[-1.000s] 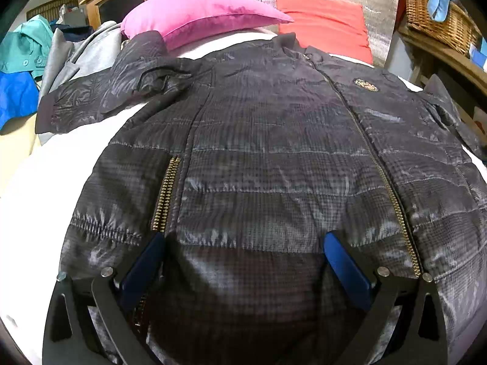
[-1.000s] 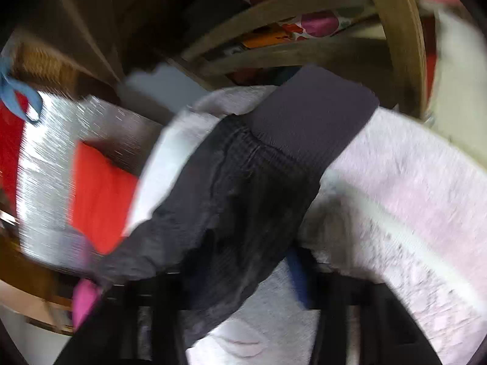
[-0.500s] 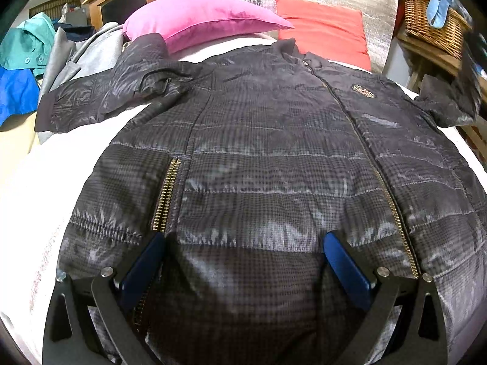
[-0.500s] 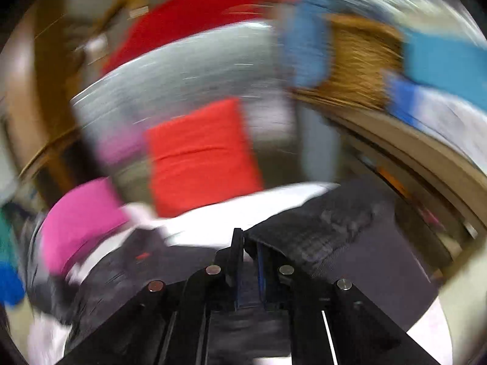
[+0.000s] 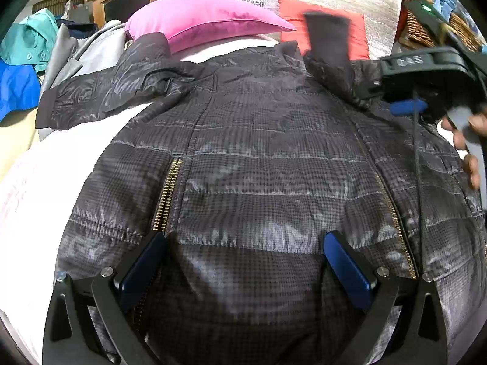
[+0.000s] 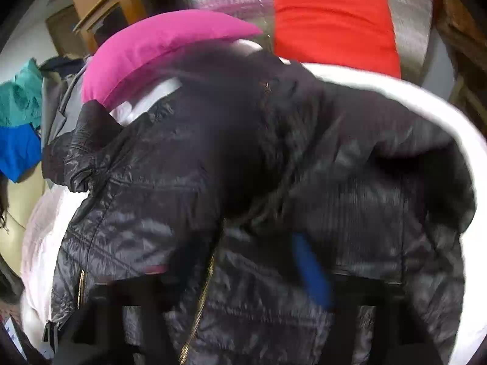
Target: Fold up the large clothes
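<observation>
A dark quilted jacket (image 5: 258,158) lies front-up on a white bed, its gold main zipper (image 5: 395,213) closed. My left gripper (image 5: 243,261) is open, its blue pads resting on the hem. The jacket's left sleeve (image 5: 100,94) lies spread toward the bed's left. My right gripper (image 5: 408,106) is above the jacket's right shoulder, with the right sleeve (image 5: 328,39) thrown over the chest, cuff in the air. In the right wrist view the image is blurred; one blue pad (image 6: 310,270) shows apart from the other side, and the sleeve (image 6: 237,140) lies ahead over the jacket.
A pink pillow (image 5: 204,21) and a red pillow (image 5: 359,27) lie at the head of the bed. Grey, teal and blue garments (image 5: 27,60) are piled at the left. A wicker basket (image 5: 432,30) stands on a shelf at the right.
My right gripper swung the right sleeve from the bed's right edge up and over the jacket's chest, and its jaws now stand apart. The left gripper has stayed at the hem.
</observation>
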A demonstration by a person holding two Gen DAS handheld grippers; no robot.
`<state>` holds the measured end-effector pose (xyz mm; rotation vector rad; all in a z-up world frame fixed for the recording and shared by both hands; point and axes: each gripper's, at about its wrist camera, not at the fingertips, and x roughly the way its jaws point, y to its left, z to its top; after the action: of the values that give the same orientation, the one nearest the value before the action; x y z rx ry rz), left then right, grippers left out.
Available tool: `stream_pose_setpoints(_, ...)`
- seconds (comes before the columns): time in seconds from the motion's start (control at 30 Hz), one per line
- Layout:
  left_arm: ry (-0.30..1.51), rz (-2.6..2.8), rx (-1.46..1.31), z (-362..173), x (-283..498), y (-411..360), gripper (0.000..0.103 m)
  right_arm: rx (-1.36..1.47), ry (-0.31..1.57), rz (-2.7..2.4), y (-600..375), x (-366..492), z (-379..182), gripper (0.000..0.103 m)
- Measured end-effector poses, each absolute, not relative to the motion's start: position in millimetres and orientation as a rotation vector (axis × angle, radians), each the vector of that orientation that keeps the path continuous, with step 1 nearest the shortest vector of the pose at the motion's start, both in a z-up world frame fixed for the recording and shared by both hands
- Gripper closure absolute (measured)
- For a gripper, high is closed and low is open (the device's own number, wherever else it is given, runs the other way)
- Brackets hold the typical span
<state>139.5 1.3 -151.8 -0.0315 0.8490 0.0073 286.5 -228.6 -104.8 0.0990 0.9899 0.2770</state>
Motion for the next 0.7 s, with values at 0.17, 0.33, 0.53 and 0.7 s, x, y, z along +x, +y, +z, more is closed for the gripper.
stream_pose_setpoints(0.17,0.845,0.014,-0.029,-152,139,1,0.0,0.269,0.901,0.259,-280,252,-90,0.026)
stream_pose_setpoints(0.33,0.843,0.011,-0.028,-152,138,1,0.0,0.399,0.825,0.21,-328,211,-99,0.025)
stream_pose_setpoints(0.53,0.924,-0.093,-0.133,-124,144,7,0.0,0.477,0.781,0.195,-344,195,-134,0.024)
stream_pose_setpoints(0.7,0.861,-0.218,-0.319,-51,207,13,0.0,0.554,0.738,0.238,-353,195,-141,0.02)
